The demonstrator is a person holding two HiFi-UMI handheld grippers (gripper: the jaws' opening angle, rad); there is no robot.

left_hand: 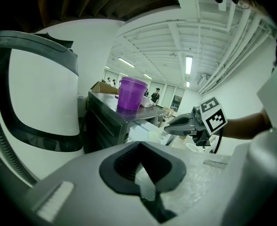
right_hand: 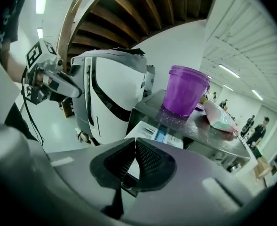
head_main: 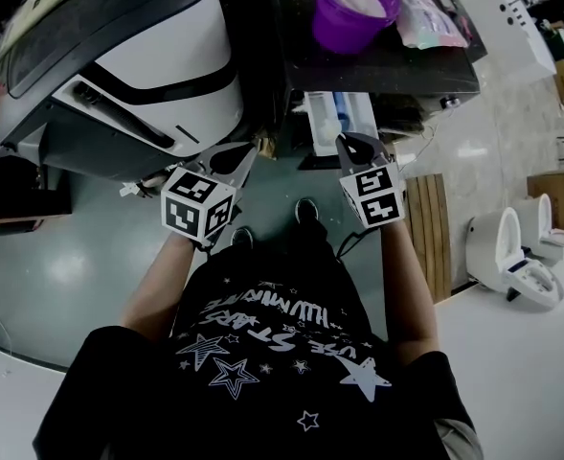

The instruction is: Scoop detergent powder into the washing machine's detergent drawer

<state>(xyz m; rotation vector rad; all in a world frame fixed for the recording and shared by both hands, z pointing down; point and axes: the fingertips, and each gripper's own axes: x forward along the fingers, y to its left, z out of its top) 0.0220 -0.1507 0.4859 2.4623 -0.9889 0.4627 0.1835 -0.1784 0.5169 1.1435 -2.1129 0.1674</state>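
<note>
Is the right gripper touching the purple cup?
Apart. In the right gripper view the right gripper hangs well short of the purple cup; clear air lies between.

Open floor lies between the left gripper (head_main: 250, 150) and the right gripper (head_main: 350, 144). Just ahead of the right gripper, the detergent drawer (head_main: 339, 118) juts out unobstructed from under a dark countertop (head_main: 435, 65). The white washing machine (head_main: 157, 56) blocks the left gripper's left side.

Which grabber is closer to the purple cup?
The right gripper: in the head view it lines up with the purple cup. The left gripper is off to the side, by the white machine.
</note>
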